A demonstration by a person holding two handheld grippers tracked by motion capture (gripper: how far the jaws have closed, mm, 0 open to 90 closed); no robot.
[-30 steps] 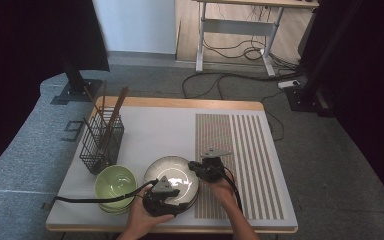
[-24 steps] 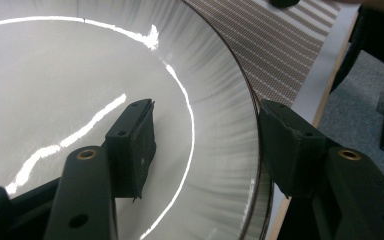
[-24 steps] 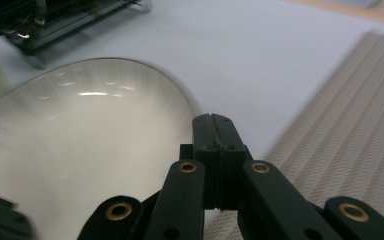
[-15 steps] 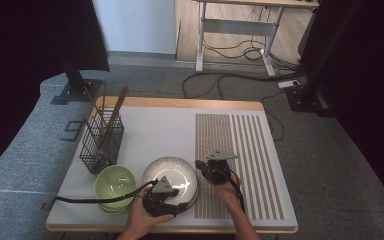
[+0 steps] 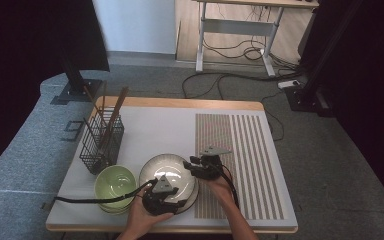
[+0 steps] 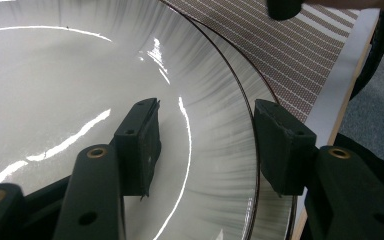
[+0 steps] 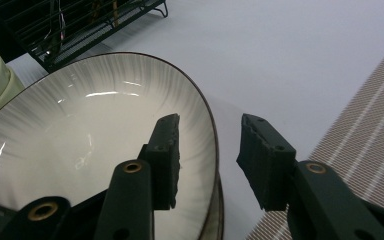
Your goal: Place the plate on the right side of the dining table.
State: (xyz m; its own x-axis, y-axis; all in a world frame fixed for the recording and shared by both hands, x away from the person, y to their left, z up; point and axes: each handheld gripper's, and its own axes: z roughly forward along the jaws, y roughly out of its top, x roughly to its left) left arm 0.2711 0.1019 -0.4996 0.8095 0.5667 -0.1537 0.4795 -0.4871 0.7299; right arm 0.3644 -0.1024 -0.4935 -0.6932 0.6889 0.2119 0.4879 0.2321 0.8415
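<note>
From the high view, a stack of pale bowls with dark rims sits near the front edge of the white table, with a green bowl just beside it at 9 o'clock and a black wire rack at 10 o'clock. The left gripper view adds that there are at least two rims, one nested under the other. The right gripper view adds a lower rim under the top bowl.

The left gripper is at the 6 o'clock side of the stack. Its jaws stand apart with the rim between them, and they have just been closing a little; the pads do not press. The right gripper is at 3 o'clock. Its jaws have just been opening, and the rim passes between them without contact.

At 3 o'clock from the stack lies the striped mat, with free surface. The table edge is close behind both hands.
</note>
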